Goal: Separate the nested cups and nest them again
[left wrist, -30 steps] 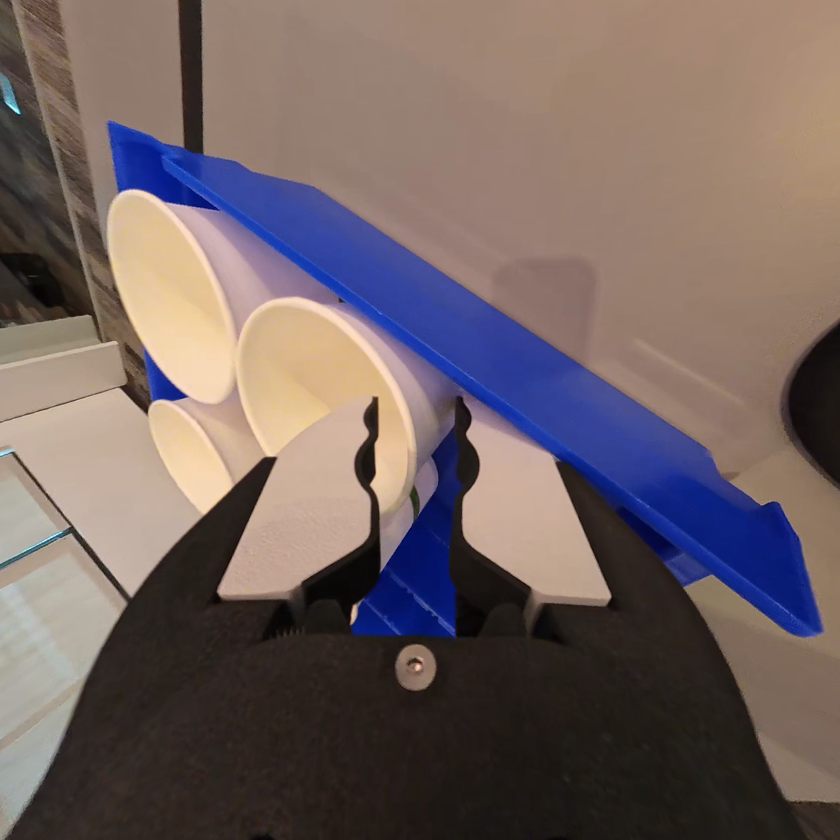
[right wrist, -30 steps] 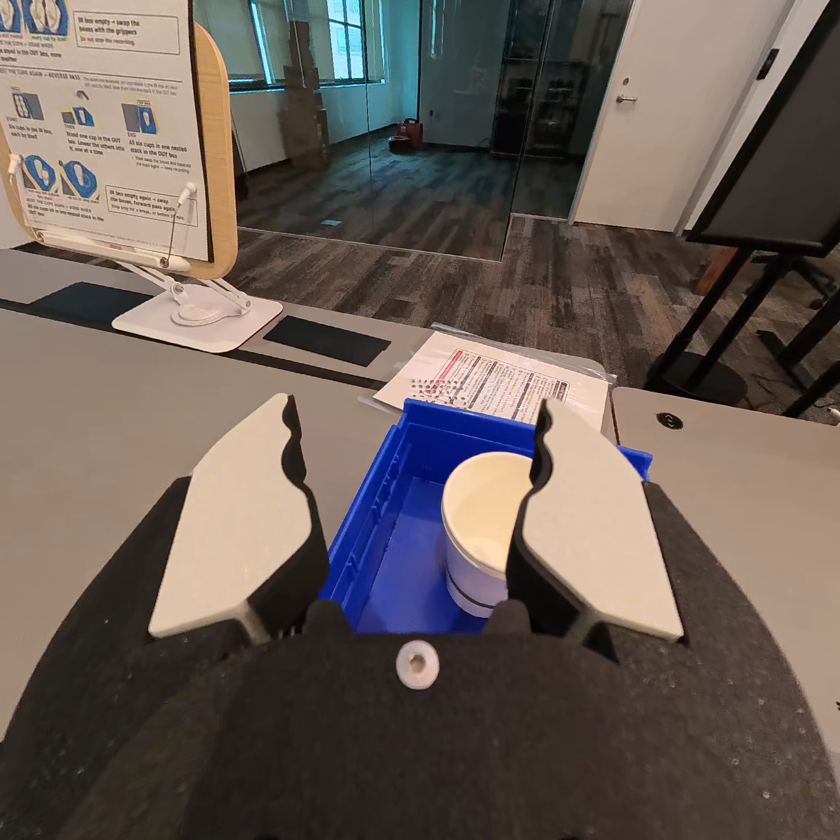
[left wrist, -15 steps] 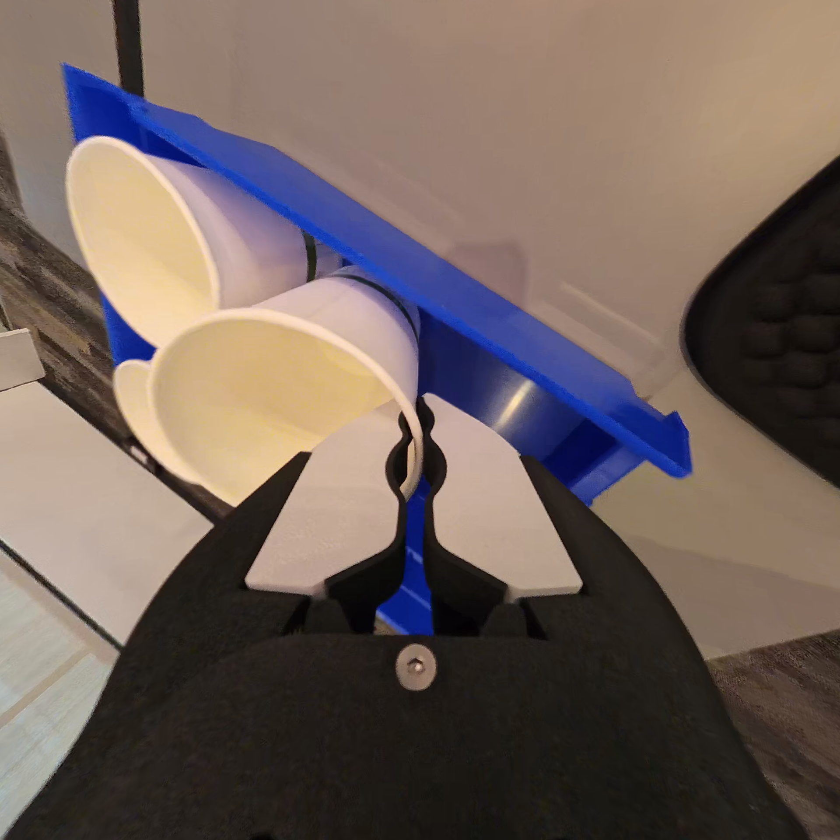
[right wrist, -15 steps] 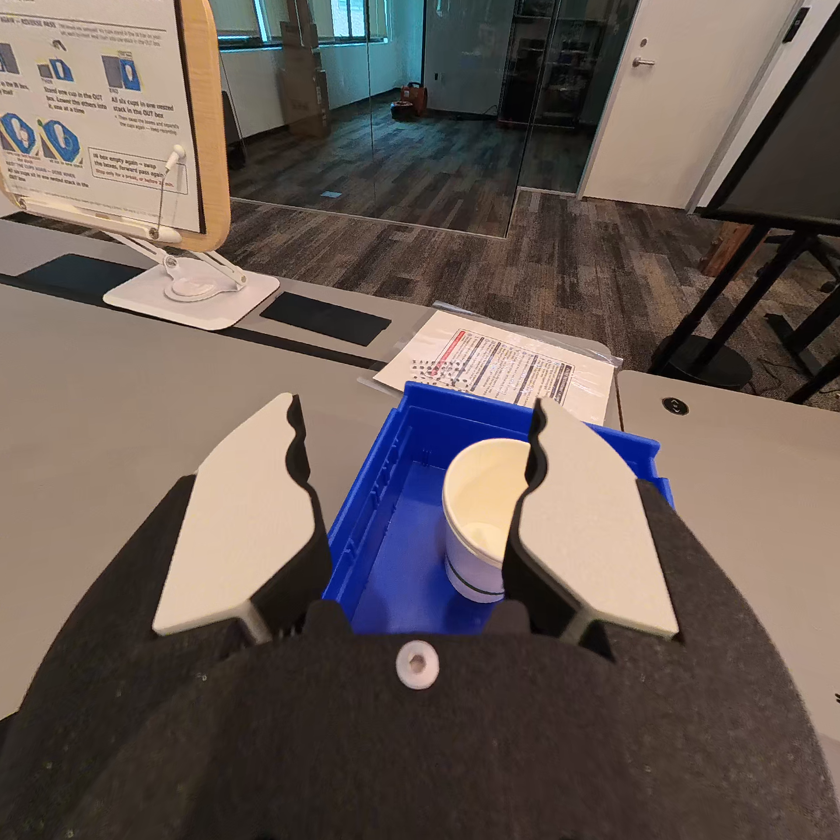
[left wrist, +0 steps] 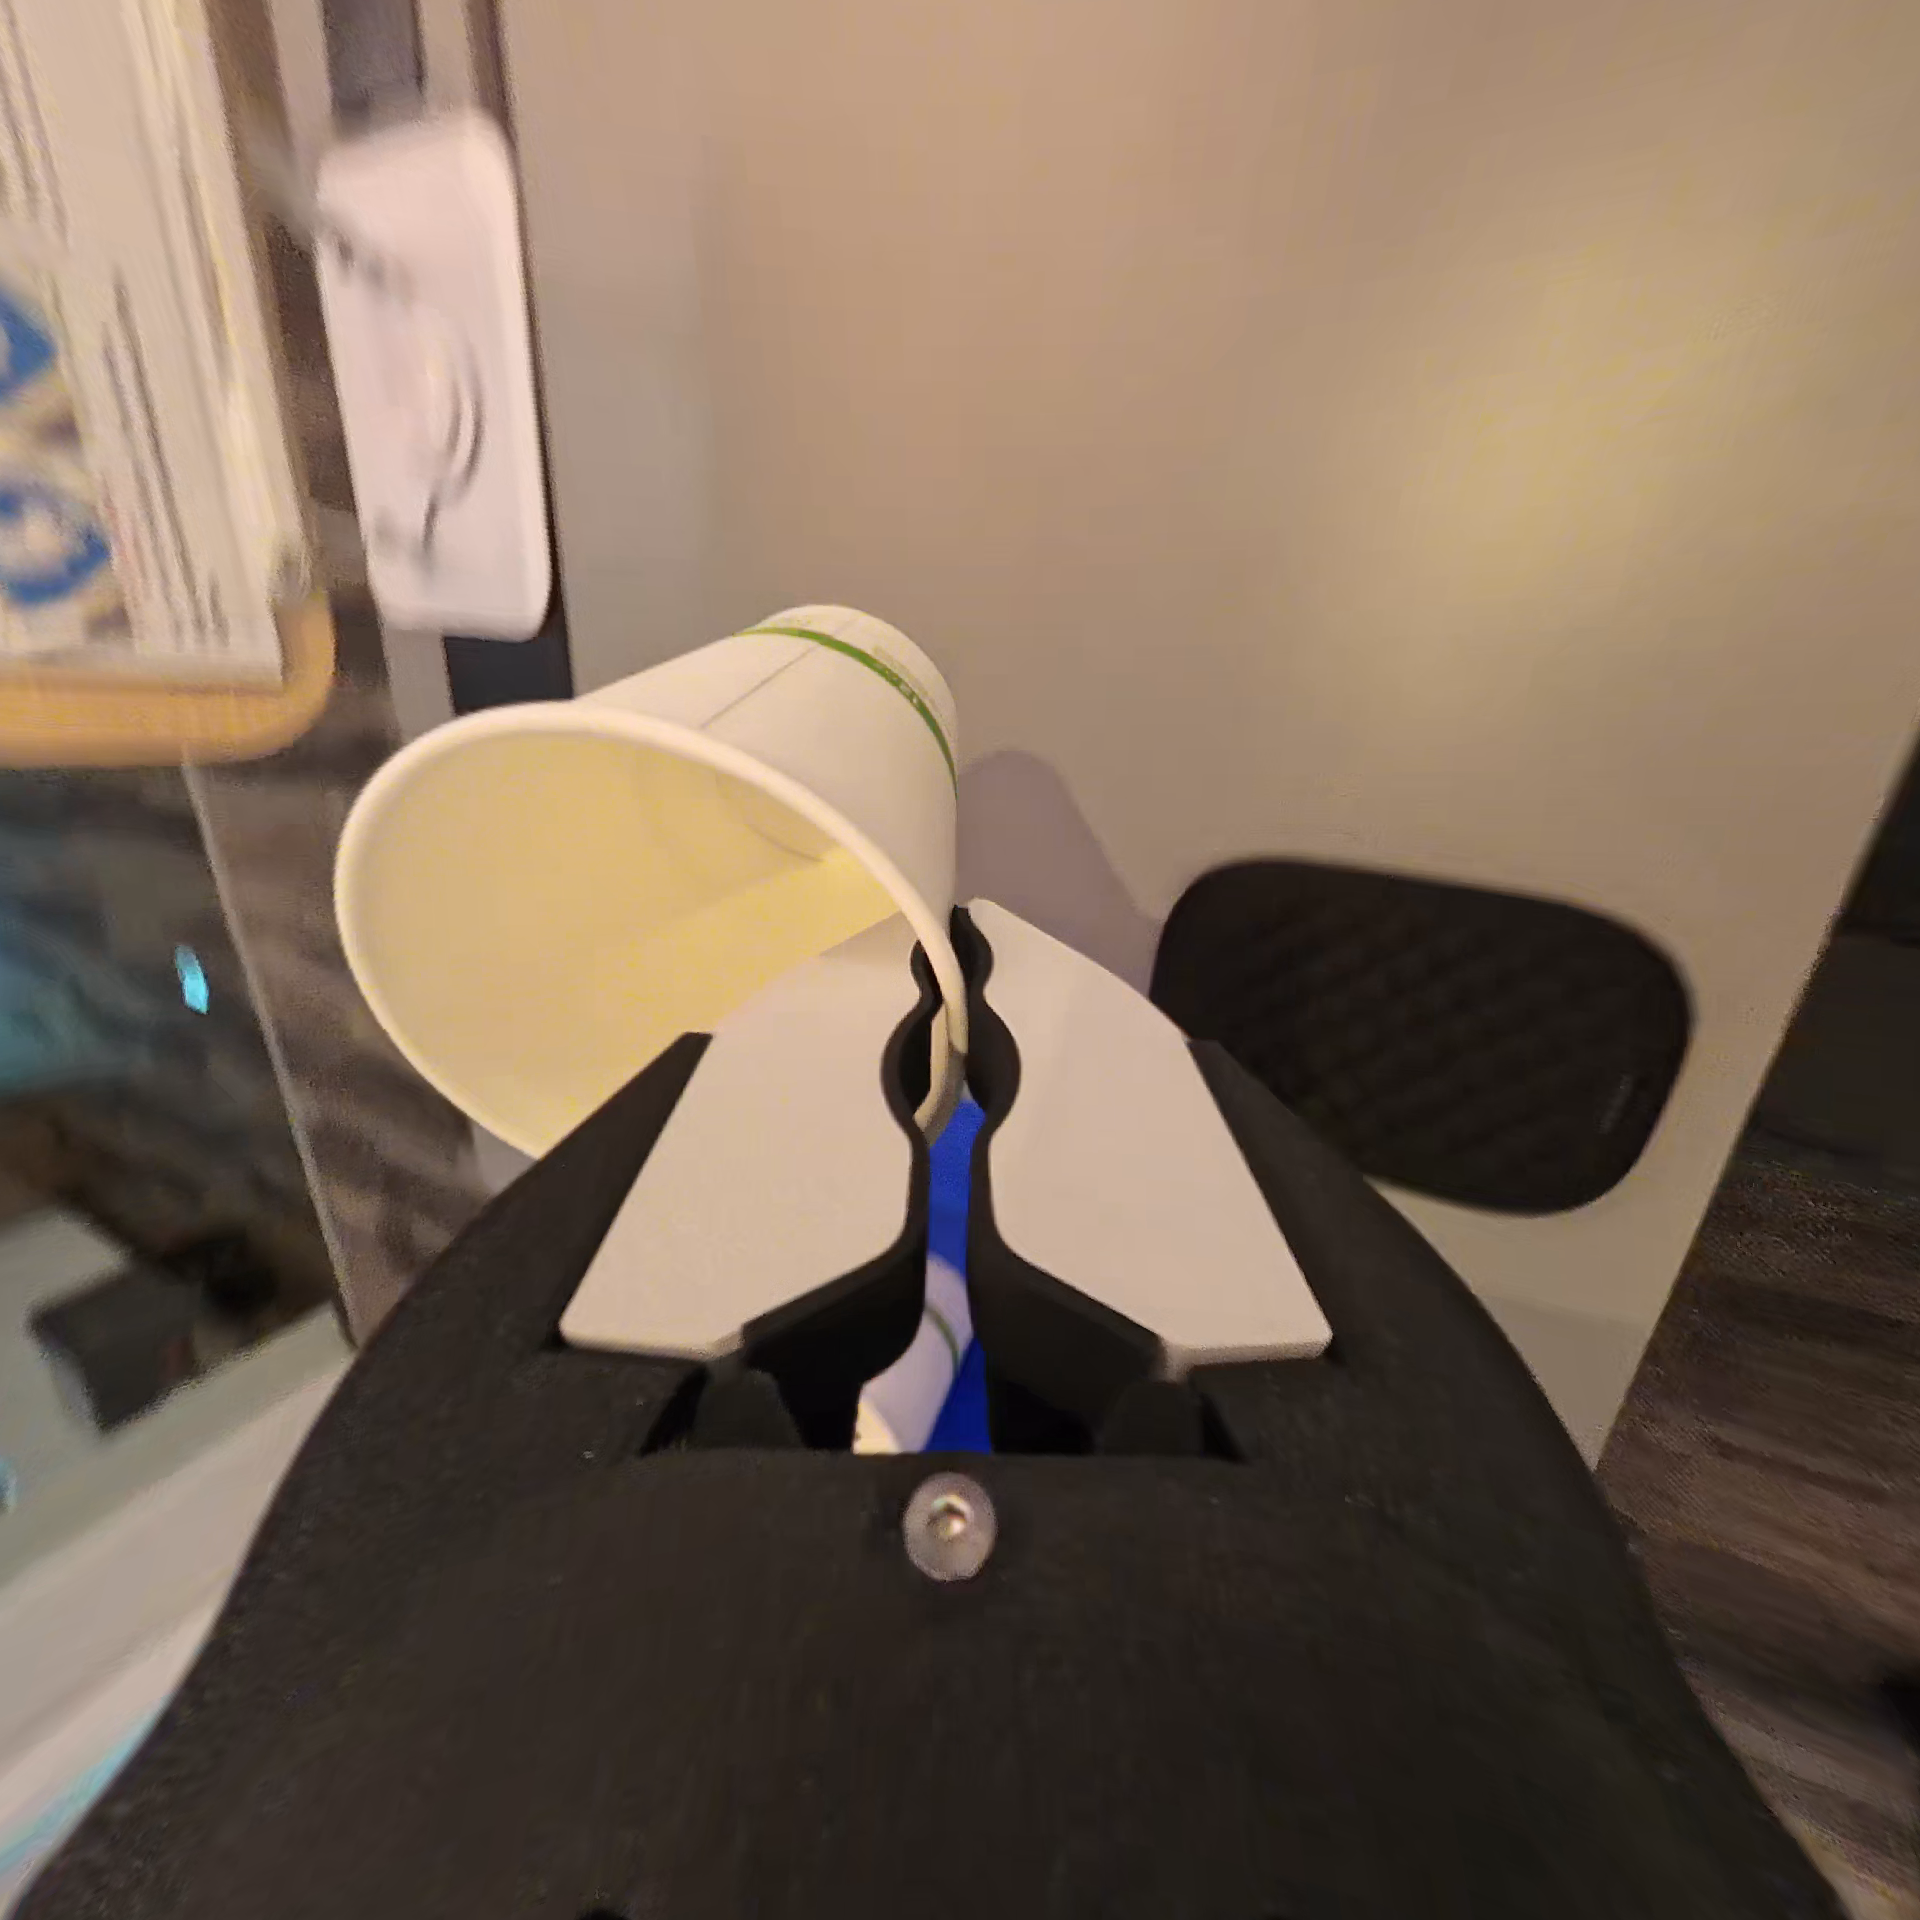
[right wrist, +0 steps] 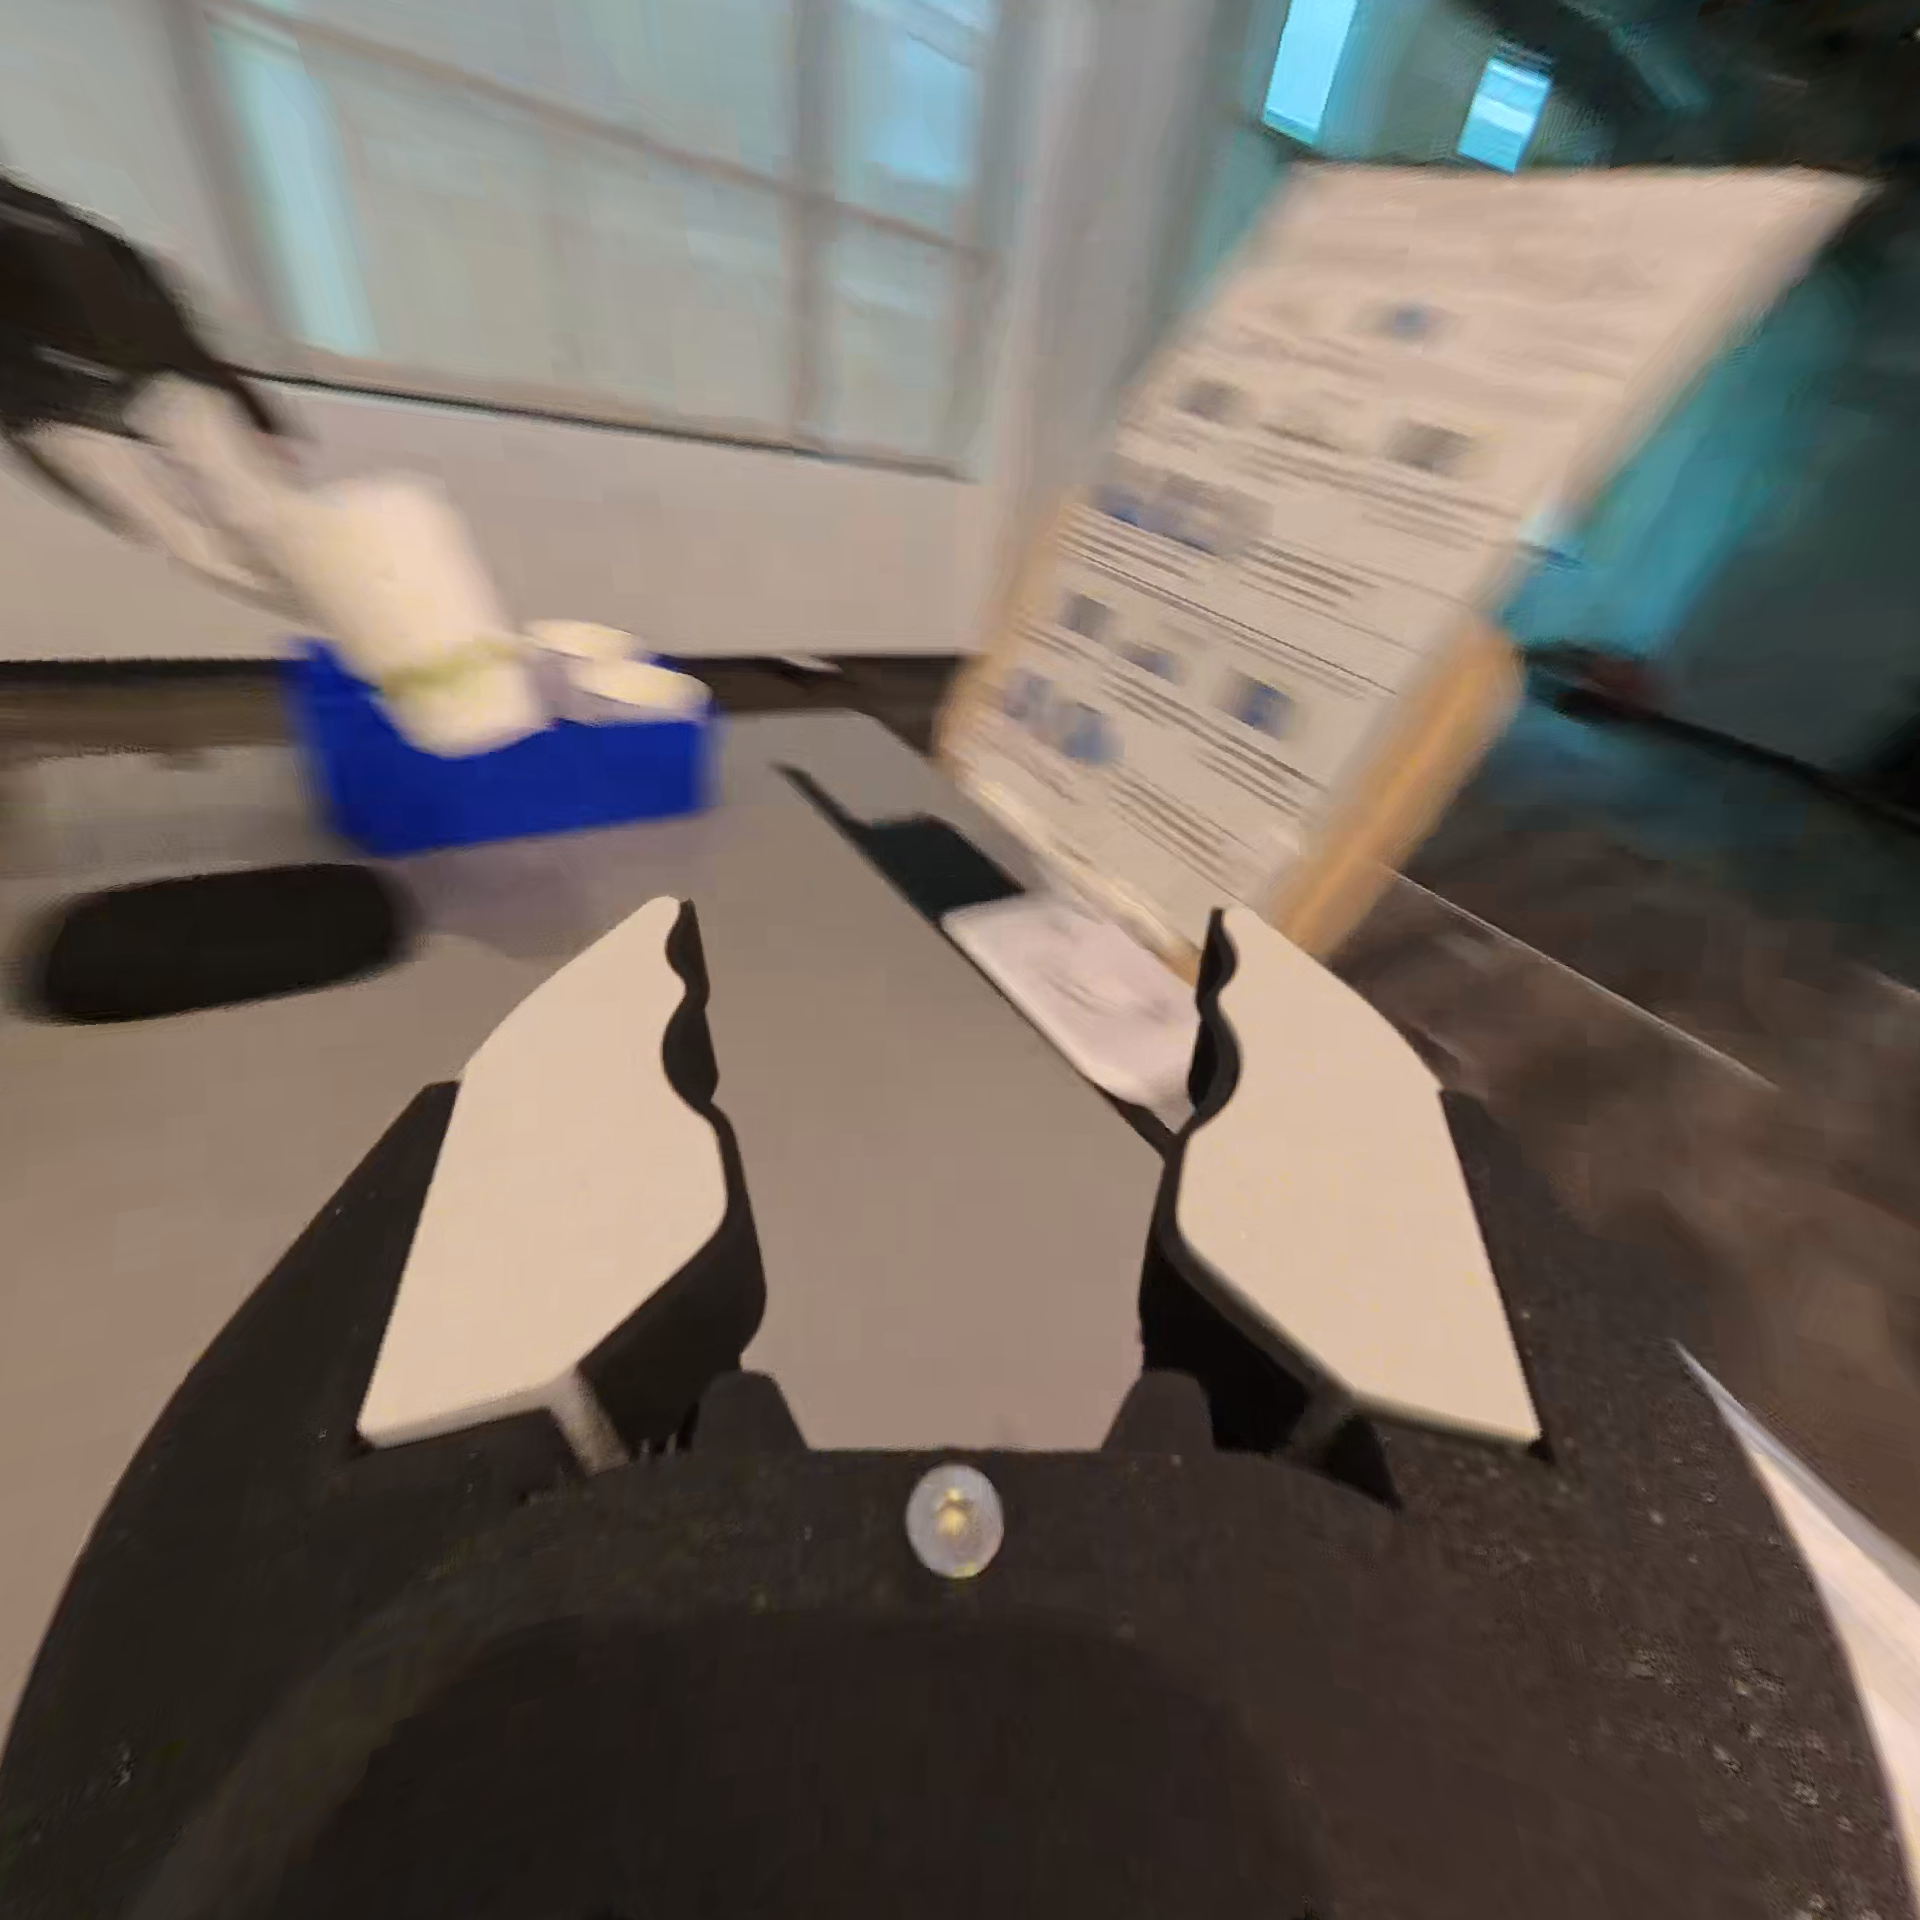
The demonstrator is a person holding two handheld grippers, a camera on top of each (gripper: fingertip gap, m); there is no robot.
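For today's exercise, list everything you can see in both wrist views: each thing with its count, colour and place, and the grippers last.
paper cup: one, white with a green band, tilted, its rim pinched in the left gripper.
blue bin: one, far left on the table in the right wrist view, holding more white cups; count blurred.
table: one, grey, under everything.
black pad: one, flat on the table.
instruction sheet on a wooden stand: one, white on tan, right rear of the table.
left gripper: black with pale fingers, shut on the cup rim.
right gripper: same colours, open, empty, above the table.
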